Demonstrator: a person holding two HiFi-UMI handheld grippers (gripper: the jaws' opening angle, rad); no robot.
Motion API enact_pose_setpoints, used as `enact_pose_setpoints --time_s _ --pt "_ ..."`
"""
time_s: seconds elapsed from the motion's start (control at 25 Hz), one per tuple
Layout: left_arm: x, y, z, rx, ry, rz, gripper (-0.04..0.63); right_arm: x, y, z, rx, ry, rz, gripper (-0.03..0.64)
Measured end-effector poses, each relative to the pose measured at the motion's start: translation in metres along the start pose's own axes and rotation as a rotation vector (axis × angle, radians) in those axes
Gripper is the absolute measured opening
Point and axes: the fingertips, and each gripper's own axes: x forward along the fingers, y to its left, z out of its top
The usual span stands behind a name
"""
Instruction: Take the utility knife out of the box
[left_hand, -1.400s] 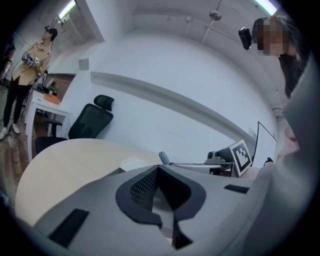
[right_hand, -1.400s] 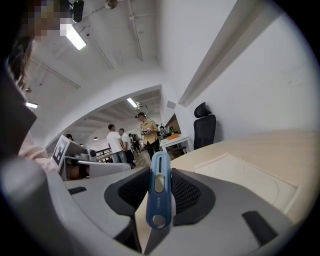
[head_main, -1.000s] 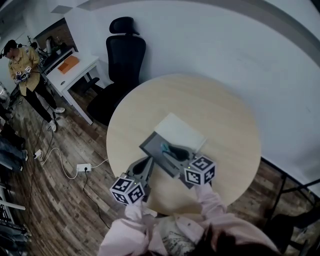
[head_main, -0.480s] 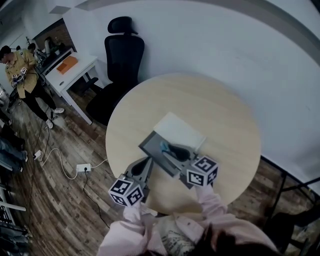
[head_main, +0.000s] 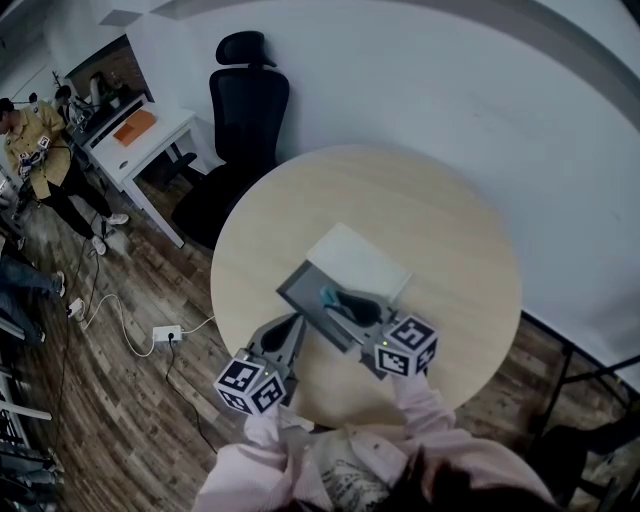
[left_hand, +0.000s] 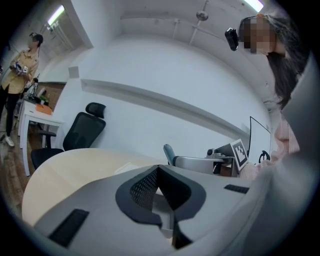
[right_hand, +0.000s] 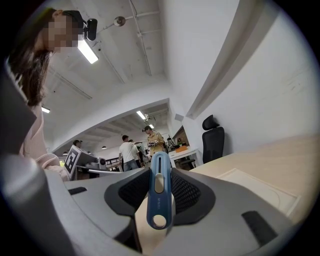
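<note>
No legible text, utility knife (right_hand: 160, 192) print unreadable

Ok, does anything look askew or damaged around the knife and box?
Nothing stands out. The utility knife is gripped squarely in the right claw, with no visible damage. The box lies flat on the table, nothing spilled.

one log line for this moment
right gripper: jaws shut on utility knife | left gripper: jaws shut, empty | box: on table
</note>
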Motion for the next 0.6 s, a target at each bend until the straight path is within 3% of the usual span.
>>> enact_pose_setpoints --time_s 0.6 --pt "-0.0013 -0.0019 -0.0020 0.004 -0.001 -0.001 0.002 -0.0006 0.0028 -0.0003 -0.003 0.001 0.020 0.135"
